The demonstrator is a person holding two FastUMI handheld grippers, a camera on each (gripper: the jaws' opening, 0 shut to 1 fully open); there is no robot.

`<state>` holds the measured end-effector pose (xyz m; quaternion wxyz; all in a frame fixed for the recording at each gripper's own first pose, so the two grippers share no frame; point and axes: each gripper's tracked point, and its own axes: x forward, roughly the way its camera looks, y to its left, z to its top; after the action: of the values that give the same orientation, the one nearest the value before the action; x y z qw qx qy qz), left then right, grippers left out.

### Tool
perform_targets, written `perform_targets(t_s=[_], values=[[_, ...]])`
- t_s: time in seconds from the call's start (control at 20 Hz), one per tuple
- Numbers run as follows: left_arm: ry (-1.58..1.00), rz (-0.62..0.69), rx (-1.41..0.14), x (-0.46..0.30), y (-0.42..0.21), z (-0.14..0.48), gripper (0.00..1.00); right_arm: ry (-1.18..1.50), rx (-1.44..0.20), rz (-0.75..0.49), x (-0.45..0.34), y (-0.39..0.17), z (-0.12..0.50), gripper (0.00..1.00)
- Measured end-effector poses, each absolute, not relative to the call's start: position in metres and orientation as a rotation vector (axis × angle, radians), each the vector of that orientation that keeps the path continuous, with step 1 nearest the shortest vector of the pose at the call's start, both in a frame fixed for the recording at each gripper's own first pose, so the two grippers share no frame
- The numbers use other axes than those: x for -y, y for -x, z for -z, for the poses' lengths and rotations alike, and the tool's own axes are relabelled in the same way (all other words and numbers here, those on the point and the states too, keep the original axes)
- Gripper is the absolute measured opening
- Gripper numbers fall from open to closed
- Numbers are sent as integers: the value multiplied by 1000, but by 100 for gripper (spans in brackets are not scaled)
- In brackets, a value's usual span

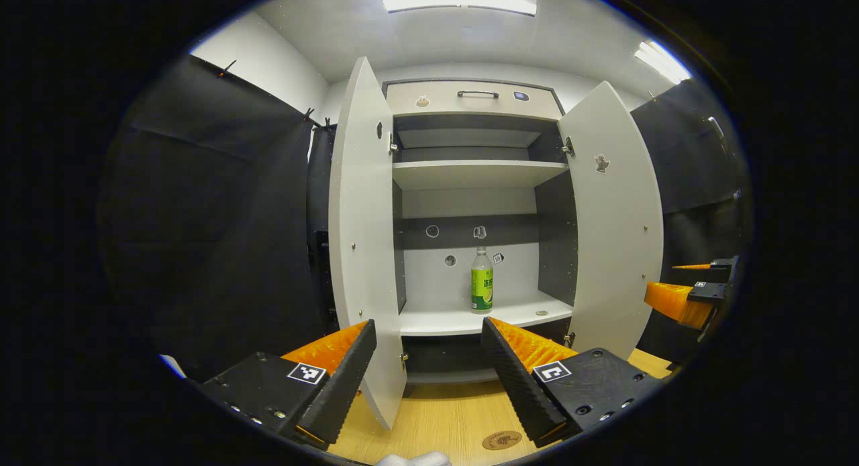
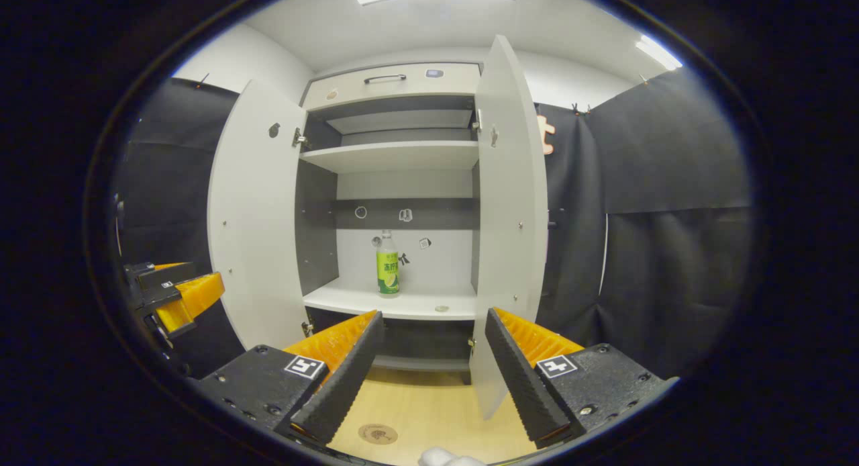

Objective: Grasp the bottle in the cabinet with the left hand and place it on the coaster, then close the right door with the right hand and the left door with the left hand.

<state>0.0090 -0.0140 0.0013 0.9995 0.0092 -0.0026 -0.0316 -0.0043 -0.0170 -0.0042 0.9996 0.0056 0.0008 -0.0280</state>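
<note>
Counting from the cabinet (image 1: 470,204), we found one bottle (image 1: 481,280), one coaster (image 1: 501,440), two doors and two grippers. The cabinet stood at the back of a wooden table (image 1: 436,419) with both doors swung wide open. Its left door (image 1: 359,238) and right door (image 1: 614,217) flanked the open interior in the left gripper view; in the right gripper view the same left door (image 2: 251,211) and right door (image 2: 507,204) framed it.

Inside the cabinet we counted two shelves. The upper shelf (image 1: 470,174) held nothing we could see. The lower shelf (image 1: 470,318) held the single bottle, upright, near the middle and toward the back wall; a small round disc (image 1: 541,313) lay on the same shelf to the bottle's right, apart from it. Above the shelves sat one drawer (image 1: 473,98) with a dark handle.

The coaster lay flat on the table in front of the cabinet, well apart from the bottle. In the right gripper view it (image 2: 377,434) showed between that gripper's fingers.

Our left gripper (image 1: 426,375) hung in front of the cabinet, jaws wide apart and holding nothing. Our right gripper (image 2: 429,372) hung likewise before the cabinet, jaws spread and empty.
</note>
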Motion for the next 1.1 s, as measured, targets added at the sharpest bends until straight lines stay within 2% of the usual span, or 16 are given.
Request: perform_targets(t_s=[0.7,0.85,1.1], values=[[19,154,107,58,-95,-23,96,43,-24,60,9,-16,5,100],[12,162,126,73,-138,-24,95,63,-44,77,11,-21,10,99],[-14,159,65,112,-234,12,96,94,-61,108,20,-28,12,100]])
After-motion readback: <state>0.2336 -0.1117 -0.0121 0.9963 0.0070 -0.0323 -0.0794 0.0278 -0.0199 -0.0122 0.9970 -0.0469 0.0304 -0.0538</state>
